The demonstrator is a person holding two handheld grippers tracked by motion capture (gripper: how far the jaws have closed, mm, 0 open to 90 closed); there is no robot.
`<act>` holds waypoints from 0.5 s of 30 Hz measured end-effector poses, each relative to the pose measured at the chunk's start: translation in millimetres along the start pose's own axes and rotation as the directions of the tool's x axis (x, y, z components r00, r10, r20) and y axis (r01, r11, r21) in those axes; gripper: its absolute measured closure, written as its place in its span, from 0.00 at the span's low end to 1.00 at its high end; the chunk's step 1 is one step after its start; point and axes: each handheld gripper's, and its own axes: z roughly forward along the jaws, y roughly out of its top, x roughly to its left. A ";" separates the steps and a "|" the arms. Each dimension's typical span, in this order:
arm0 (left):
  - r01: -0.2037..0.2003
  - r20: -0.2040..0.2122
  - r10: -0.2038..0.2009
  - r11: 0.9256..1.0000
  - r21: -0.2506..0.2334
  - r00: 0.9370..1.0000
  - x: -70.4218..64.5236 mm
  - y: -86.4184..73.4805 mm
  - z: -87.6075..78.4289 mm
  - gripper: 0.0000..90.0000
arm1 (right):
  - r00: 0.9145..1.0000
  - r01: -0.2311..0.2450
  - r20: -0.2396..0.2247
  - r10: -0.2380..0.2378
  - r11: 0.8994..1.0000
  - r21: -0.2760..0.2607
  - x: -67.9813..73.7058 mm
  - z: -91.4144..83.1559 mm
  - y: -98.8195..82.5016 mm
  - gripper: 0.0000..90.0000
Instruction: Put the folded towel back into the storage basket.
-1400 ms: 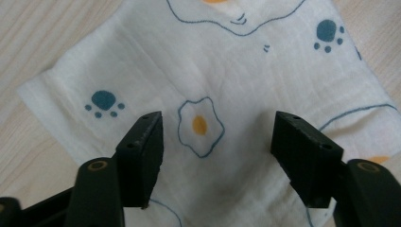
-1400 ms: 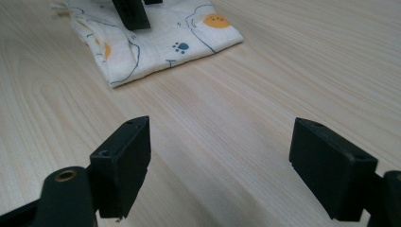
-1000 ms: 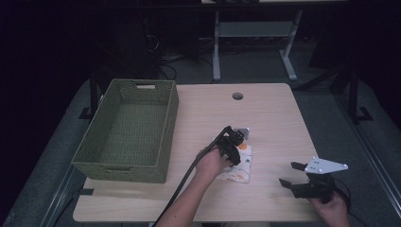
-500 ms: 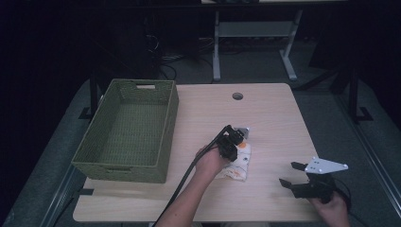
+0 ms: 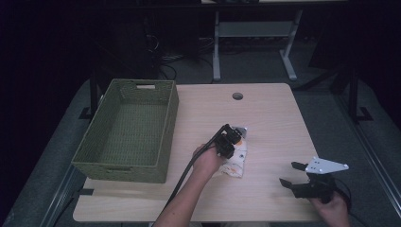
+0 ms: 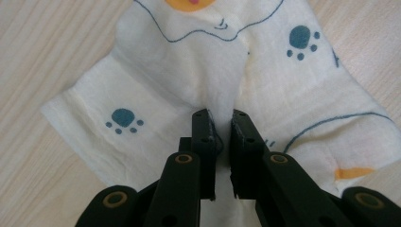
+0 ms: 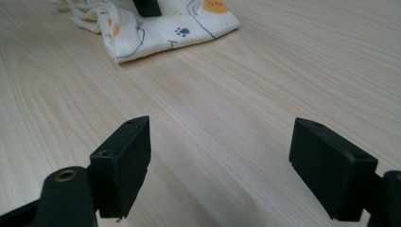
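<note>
Pinching cloth (image 6: 189, 71) fold, left gripper (image 6: 220, 127) jaws just closed on it; basket (image 5: 127, 130) lies left, near this hand. Right gripper (image 7: 220, 161) jaws apart, idle, well right of cloth.

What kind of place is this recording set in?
Probably a lab or workshop: a bare wooden table with a cable hole, desk frames and loose cables on the dark floor behind, and handheld grippers working a cloth.

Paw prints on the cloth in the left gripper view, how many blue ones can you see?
2. One paw print sits left of the jaws, another paw print at upper right on the cloth. The folds and jaws may hide more.
</note>
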 end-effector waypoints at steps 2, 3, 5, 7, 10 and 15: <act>0.004 -0.001 -0.004 1.000 0.000 1.000 1.6 -1.5 -1.7 0.92 | 1.000 0.003 0.000 -0.003 1.000 0.001 -0.1 0.4 0.1 0.23; 0.002 -0.005 -0.002 1.000 0.000 1.000 2.7 -2.2 -2.5 0.92 | 1.000 0.004 0.000 -0.004 1.000 0.001 0.0 0.6 0.2 0.23; 0.005 -0.005 -0.005 1.000 0.001 1.000 4.0 -3.6 -4.6 0.92 | 1.000 0.004 0.002 -0.004 1.000 0.002 0.2 0.8 0.5 0.23; 0.009 -0.003 -0.009 1.000 -0.003 1.000 5.7 -6.1 -9.4 0.92 | 1.000 0.004 0.002 -0.004 1.000 0.003 0.4 0.8 0.6 0.23; 0.004 -0.002 -0.004 1.000 -0.002 1.000 7.0 -7.5 -13.1 0.92 | 1.000 0.005 0.002 -0.005 1.000 0.003 0.3 0.9 0.5 0.23; 0.002 -0.013 -0.002 1.000 0.005 1.000 10.8 -12.3 -28.2 0.92 | 1.000 0.003 0.002 -0.003 1.000 0.004 0.5 1.1 0.7 0.23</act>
